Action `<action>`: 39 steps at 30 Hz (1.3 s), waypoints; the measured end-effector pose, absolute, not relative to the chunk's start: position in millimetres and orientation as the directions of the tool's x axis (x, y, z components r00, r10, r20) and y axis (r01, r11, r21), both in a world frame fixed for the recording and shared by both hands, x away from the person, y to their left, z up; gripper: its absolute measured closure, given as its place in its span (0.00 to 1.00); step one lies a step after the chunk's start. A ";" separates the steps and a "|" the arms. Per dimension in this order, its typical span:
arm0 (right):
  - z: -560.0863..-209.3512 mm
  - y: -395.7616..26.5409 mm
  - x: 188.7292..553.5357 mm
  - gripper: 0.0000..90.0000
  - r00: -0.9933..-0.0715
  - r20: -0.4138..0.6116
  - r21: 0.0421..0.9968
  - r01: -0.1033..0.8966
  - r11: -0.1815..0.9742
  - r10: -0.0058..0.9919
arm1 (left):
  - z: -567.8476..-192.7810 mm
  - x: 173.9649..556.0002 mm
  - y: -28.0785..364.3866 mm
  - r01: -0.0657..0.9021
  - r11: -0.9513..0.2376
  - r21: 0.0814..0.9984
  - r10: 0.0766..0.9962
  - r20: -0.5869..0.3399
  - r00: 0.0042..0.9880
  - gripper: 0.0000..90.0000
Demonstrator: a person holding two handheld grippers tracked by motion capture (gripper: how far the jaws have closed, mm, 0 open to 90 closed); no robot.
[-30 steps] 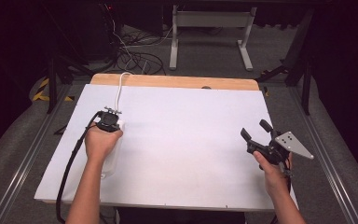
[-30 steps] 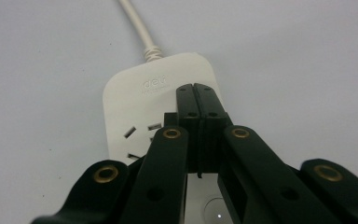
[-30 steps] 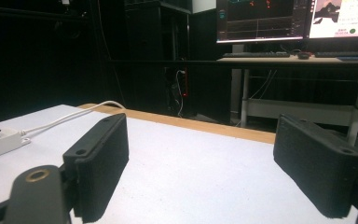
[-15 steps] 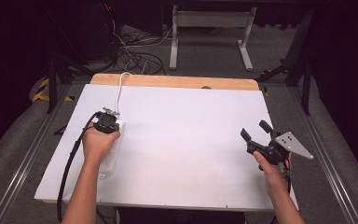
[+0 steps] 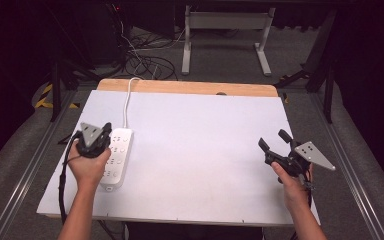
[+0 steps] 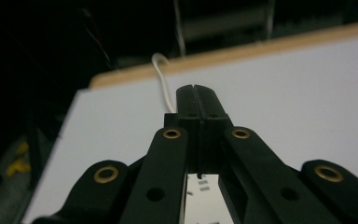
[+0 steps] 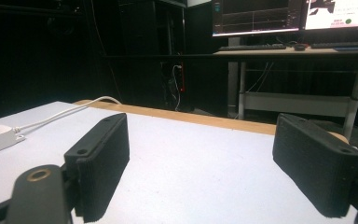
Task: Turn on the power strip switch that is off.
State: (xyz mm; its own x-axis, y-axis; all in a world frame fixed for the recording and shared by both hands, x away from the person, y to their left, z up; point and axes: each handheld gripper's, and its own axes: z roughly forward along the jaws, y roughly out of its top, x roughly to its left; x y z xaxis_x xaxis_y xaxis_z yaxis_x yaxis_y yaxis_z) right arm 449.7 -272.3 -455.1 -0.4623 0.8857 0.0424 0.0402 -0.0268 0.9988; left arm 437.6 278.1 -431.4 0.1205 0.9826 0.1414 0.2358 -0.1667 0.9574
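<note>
A long white plastic power strip [image 5: 116,157] with a white cord lies near the left edge of the white counter [image 5: 195,150]. The left hand-held gripper [image 5: 94,137], jaws pressed together with nothing between them, hovers just beside it. The right hand-held gripper [image 5: 276,145], jaws apart, sits well apart at the counter's right.

White power strip [image 5: 115,158] w/ white cord [image 5: 127,102]; table [image 5: 205,150] top white, far edge light wood; both grippers' jaws black, top plates grey.
</note>
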 end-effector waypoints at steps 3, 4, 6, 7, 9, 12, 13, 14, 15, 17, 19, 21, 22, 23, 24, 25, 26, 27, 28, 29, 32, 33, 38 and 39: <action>-454.0 -273.1 448.0 0.21 -0.464 0.045 0.999 0.034 -0.033 0.885 | -437.5 410.6 286.1 0.140 -0.146 0.979 0.989 0.144 0.019 1.00; -453.3 -273.0 447.3 0.21 -0.462 0.044 0.999 0.032 -0.033 0.886 | -435.3 406.5 289.9 0.156 -0.163 0.974 0.986 0.166 -0.005 1.00; -452.0 -273.2 446.7 0.21 -0.463 0.037 0.999 0.024 -0.029 0.886 | -429.3 396.5 297.9 0.124 -0.145 0.982 0.987 0.152 -0.054 1.00; -451.4 -273.0 446.2 0.21 -0.464 0.042 0.999 0.024 -0.034 0.885 | -427.8 391.4 301.0 0.110 -0.115 0.987 0.991 0.122 -0.055 1.00; -450.2 -272.7 445.8 0.22 -0.467 0.040 0.999 0.016 -0.037 0.883 | -427.0 384.5 303.0 0.086 -0.102 0.991 0.993 0.107 -0.056 1.00; -449.8 -271.7 445.6 0.22 -0.476 0.035 0.999 0.015 -0.032 0.879 | -425.4 382.6 303.0 0.066 -0.118 0.991 0.991 0.121 -0.056 1.00; -450.0 -271.5 445.4 0.22 -0.476 0.035 0.999 0.016 -0.031 0.879 | -424.0 381.4 301.5 0.047 -0.119 0.992 0.991 0.121 -0.052 1.00; -450.2 -271.4 445.2 0.22 -0.475 0.035 0.999 0.016 -0.031 0.879 | -423.8 381.4 300.0 0.040 -0.126 0.991 0.990 0.128 -0.051 1.00; -450.4 -271.4 445.0 0.22 -0.474 0.033 0.999 0.017 -0.029 0.880 | -423.8 381.4 300.0 0.040 -0.126 0.991 0.990 0.128 -0.051 1.00; -450.7 -271.1 444.8 0.22 -0.474 0.029 1.000 0.016 -0.025 0.880 | -424.1 382.2 297.3 0.040 -0.137 0.990 0.989 0.138 -0.050 1.00; -451.1 -270.6 444.7 0.22 -0.474 0.028 1.000 0.017 -0.022 0.880 | -426.4 385.0 297.4 0.048 -0.137 0.989 0.989 0.140 -0.057 1.00; -451.7 -270.1 444.8 0.22 -0.474 0.025 1.000 0.020 -0.018 0.880 | -428.1 386.6 299.8 0.050 -0.128 0.991 0.990 0.130 -0.060 1.00; -451.9 -270.0 444.9 0.22 -0.473 0.025 1.000 0.021 -0.017 0.881 | -428.1 386.6 299.8 0.050 -0.128 0.991 0.990 0.130 -0.060 1.00; -452.0 -270.0 444.8 0.22 -0.473 0.028 1.000 0.022 -0.020 0.881 | -428.6 386.6 303.3 0.053 -0.116 0.992 0.991 0.120 -0.067 0.99; -452.0 -270.0 444.7 0.22 -0.473 0.028 1.000 0.022 -0.020 0.881 | -428.6 386.6 303.3 0.053 -0.116 0.992 0.991 0.120 -0.067 0.99; -452.1 -270.0 444.6 0.22 -0.473 0.027 1.000 0.023 -0.018 0.881 | -428.7 386.3 304.9 0.050 -0.110 0.993 0.991 0.113 -0.073 0.99; -452.2 -270.3 444.8 0.22 -0.473 0.024 1.000 0.019 -0.017 0.881 | -428.5 385.6 307.7 0.049 -0.100 0.994 0.992 0.103 -0.075 0.99; -452.2 -270.2 444.7 0.22 -0.474 0.027 1.000 0.022 -0.019 0.880 | -428.5 385.6 307.7 0.049 -0.100 0.994 0.992 0.103 -0.075 0.99; -452.2 -270.3 444.8 0.22 -0.472 0.025 1.000 0.020 -0.018 0.881 | -428.8 385.5 309.4 0.053 -0.096 0.994 0.992 0.100 -0.078 0.99; -452.2 -270.3 444.8 0.22 -0.473 0.027 1.000 0.021 -0.019 0.881 | -428.8 385.5 309.4 0.053 -0.096 0.994 0.992 0.100 -0.078 0.99; -452.3 -270.0 444.8 0.22 -0.475 0.026 1.000 0.022 -0.018 0.880 | -430.0 386.6 311.1 0.058 -0.090 0.994 0.994 0.093 -0.063 0.98; -452.3 -269.8 444.6 0.22 -0.474 0.028 1.000 0.024 -0.018 0.880 | -430.6 387.1 310.8 0.059 -0.089 0.994 0.994 0.092 -0.055 0.96; -452.3 -270.1 444.7 0.22 -0.475 0.027 1.000 0.022 -0.019 0.880 | -437.9 398.6 309.5 0.009 -0.093 0.996 0.996 0.093 0.013 0.44; -452.3 -270.2 444.7 0.22 -0.474 0.028 1.000 0.022 -0.020 0.880 | -439.2 399.8 309.0 0.017 -0.095 0.995 0.995 0.095 0.026 0.33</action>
